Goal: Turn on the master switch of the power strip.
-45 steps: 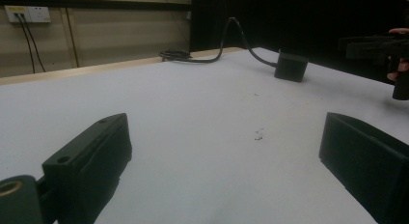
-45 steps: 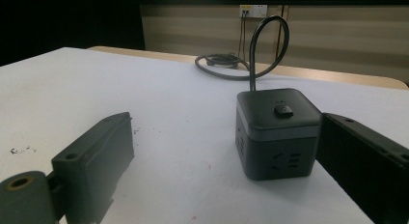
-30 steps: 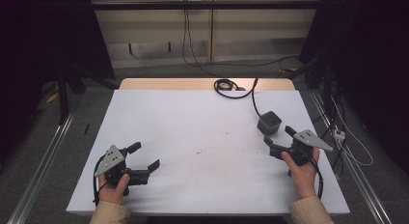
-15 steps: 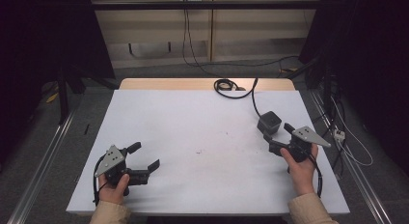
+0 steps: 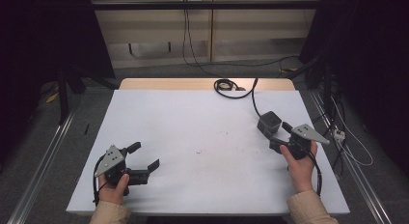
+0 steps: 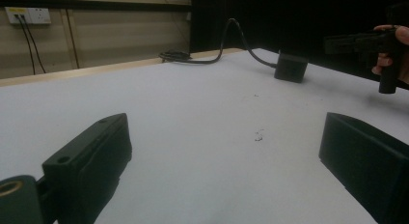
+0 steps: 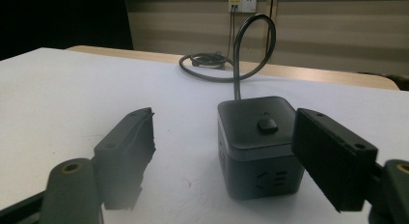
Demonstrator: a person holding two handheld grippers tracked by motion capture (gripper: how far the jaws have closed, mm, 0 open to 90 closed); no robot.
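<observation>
Right gripper (image 7: 222, 151) has crept up to the cube socket (image 7: 258, 144), jaws narrowing but not yet touching; centre it first. Left gripper (image 5: 143, 159) idle, spread.

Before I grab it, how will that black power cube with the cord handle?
The power cube looks boxy and flat-based, so it should slide rather than roll. Its smooth sides may be slippery. The stiff-looking cord arching behind it will probably tug back when lifted.
</observation>
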